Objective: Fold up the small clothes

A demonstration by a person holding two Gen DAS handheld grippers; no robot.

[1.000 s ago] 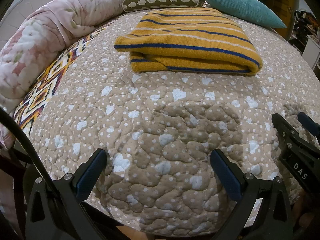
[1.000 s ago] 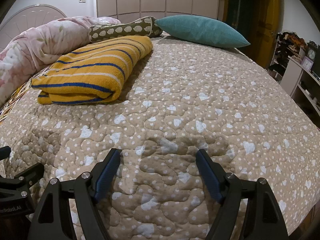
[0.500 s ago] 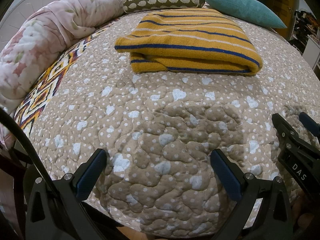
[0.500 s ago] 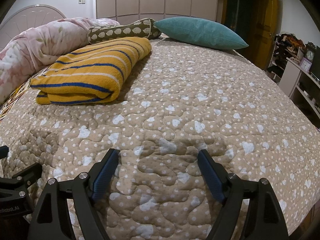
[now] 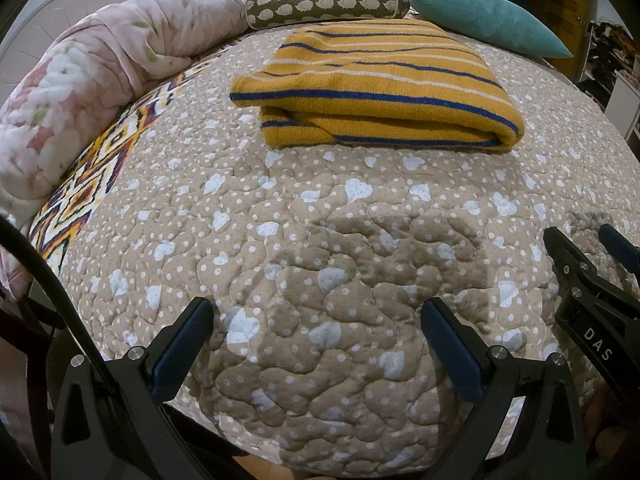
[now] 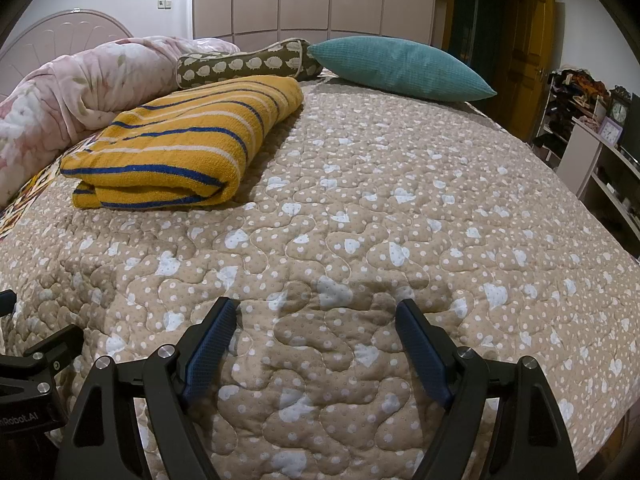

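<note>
On the beige quilted bedspread with white dots and hearts [image 5: 320, 264], toward the headboard side, lies the mustard-yellow knitted garment with blue and white stripes [image 5: 380, 88], folded into a thick, tidy rectangle with its layered edges facing the cameras. The left gripper [image 5: 316, 344] hangs over bare quilt well short of it, jaws wide apart with nothing between them. The right gripper [image 6: 316, 344] sits just beside it, also spread wide and empty, pointing down at the same stretch of bedspread.

Judging by the neat stack, the folding of this piece looks finished, and the step in hand seems to be a pause between garments. No other small clothing shows in either view, so the next move would likely call for fetching a new piece or, if anything, squaring the stack.

There is generous open room across the near and right parts of the bed. The crowded side is the far left: a rumpled pink floral duvet [image 5: 92, 92], a brown sheep-print bolster [image 5: 324, 4] and a teal cushion [image 5: 488, 20] hem the garment in. The bed's near edge drops away directly beneath both grippers.
</note>
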